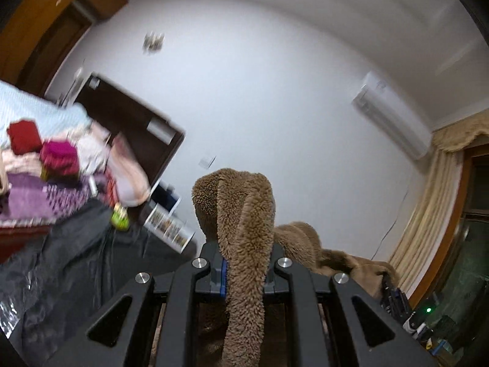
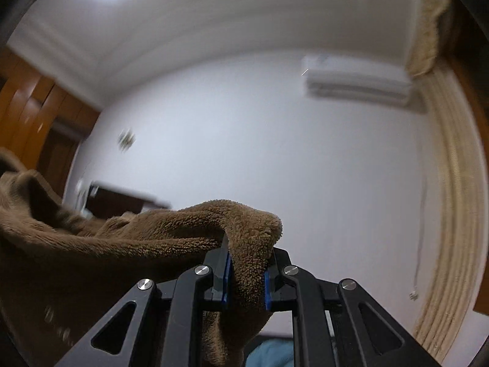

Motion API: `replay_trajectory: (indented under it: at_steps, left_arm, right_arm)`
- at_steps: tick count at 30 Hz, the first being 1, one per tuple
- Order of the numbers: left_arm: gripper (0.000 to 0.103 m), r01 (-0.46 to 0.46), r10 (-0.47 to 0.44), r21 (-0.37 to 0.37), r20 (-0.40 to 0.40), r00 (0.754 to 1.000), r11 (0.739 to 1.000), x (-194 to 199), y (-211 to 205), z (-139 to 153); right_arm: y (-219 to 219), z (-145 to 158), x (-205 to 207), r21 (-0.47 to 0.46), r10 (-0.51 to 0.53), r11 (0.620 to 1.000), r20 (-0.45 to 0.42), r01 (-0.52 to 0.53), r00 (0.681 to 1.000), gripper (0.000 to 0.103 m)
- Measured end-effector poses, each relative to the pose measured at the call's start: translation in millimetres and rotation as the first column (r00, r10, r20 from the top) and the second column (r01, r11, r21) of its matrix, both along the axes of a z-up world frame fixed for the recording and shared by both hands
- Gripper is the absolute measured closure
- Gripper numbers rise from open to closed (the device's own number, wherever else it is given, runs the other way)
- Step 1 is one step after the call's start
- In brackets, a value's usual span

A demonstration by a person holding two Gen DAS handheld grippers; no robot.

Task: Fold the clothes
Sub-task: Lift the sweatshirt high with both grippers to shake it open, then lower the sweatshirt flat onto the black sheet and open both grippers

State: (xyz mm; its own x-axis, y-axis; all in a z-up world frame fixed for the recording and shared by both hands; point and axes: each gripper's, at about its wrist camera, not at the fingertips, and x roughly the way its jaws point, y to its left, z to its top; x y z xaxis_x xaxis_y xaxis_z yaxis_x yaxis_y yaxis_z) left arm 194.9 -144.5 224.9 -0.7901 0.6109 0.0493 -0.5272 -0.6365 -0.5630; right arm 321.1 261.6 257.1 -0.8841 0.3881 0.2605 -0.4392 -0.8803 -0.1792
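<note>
Left gripper and right gripper each clamp a brown fleece garment, stretched sideways between them.

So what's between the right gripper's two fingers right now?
A fold of the fluffy brown fleece garment is pinched between the right gripper fingers, seen in the right wrist view, with nothing else there.
</note>
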Motion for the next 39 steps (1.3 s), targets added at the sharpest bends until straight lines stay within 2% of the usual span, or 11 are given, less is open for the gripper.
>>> replay_trajectory:
  at_steps: [5, 10, 13, 17, 21, 26, 30, 33, 35, 37, 39]
  left_arm:
    - [0.088, -0.049, 0.059, 0.064, -0.175, 0.983, 0.997, 65.9, -10.3, 32.4]
    - [0.088, -0.161, 0.183, 0.091, -0.341, 0.922, 0.983, 124.0, -12.6, 52.9]
    - [0.087, -0.192, 0.21, 0.085, -0.396, 0.894, 0.978, 146.6, -13.0, 60.7]
    - [0.087, -0.25, 0.249, 0.047, -0.391, 0.886, 0.967, 151.3, -10.3, 56.7]
    - [0.086, -0.313, 0.296, -0.002, -0.321, 0.9, 0.95, 126.4, -11.2, 44.0]
    - [0.085, -0.335, 0.313, -0.105, -0.18, 0.933, 0.936, 43.8, 1.8, 22.5]
    - [0.085, -0.355, 0.356, -0.247, -0.043, 0.934, 0.902, -43.8, 32.4, -13.2]
    - [0.085, -0.326, 0.379, -0.36, 0.086, 0.921, 0.874, -109.6, 55.6, -51.2]
    - [0.081, -0.283, 0.402, -0.46, 0.183, 0.897, 0.841, -153.5, 73.3, -86.0]
    - [0.069, -0.214, 0.422, -0.54, 0.297, 0.857, 0.814, -187.8, 86.3, -129.6]
    - [0.058, -0.131, 0.429, -0.584, 0.407, 0.806, 0.801, -218.4, 95.6, -170.2]
  right_arm:
    - [-9.1, 46.1, 57.5, 0.028, -0.048, 0.998, -0.191, 0.055, 0.98, 0.087]
    - [-31.7, 74.9, 99.7, 0.085, -0.066, 0.992, -0.32, 0.097, 0.945, 0.087]
    - [-38.7, 84.2, 123.1, 0.092, -0.064, 0.99, -0.36, 0.104, 0.931, 0.087]
    - [-42.2, 82.0, 116.3, 0.097, -0.072, 0.989, -0.317, 0.108, 0.946, 0.087]
    - [-36.6, 69.3, 76.8, 0.102, -0.088, 0.989, -0.189, 0.109, 0.978, 0.087]
    - [-13.8, 28.2, 8.6, 0.06, -0.113, 0.992, -0.001, 0.113, 0.994, 0.087]
    - [7.3, -7.1, -57.0, 0.005, -0.107, 0.994, 0.172, 0.108, 0.979, 0.087]
    - [28.3, -37.9, -109.7, -0.051, -0.083, 0.993, 0.324, 0.105, 0.942, 0.084]
    - [40.7, -66.4, -146.7, -0.08, -0.056, 0.991, 0.454, 0.103, 0.889, 0.07]
    - [48.4, -100.0, -173.7, -0.102, -0.032, 0.989, 0.56, 0.107, 0.828, 0.023]
    - [59.0, -129.4, -187.6, -0.122, -0.012, 0.987, 0.609, 0.109, 0.793, 0.022]
